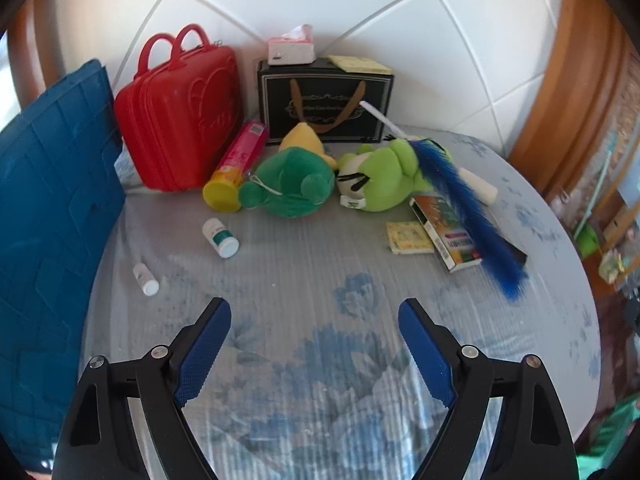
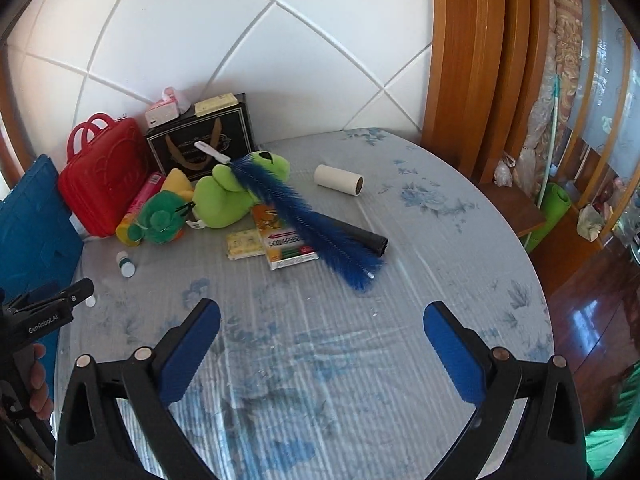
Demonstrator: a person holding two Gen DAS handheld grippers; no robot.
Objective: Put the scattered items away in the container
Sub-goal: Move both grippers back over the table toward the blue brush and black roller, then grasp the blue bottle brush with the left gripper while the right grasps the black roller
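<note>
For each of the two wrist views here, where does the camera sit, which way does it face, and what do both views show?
Left wrist: rides the left gripper, angled down across the table toward the red case; both its own blue-padded fingers show, apart.
Right wrist: rides the right gripper, facing the same clutter from further right; its own open fingers, plus the left gripper and a hand at the left edge.
Shared: blue brush, green plush, red case.

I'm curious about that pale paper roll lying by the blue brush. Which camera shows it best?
The right wrist view: the paper roll lies alone on the tablecloth, whole, its dark core end showing. In the left wrist view the blue brush crosses in front, so only part of the roll shows.
</note>
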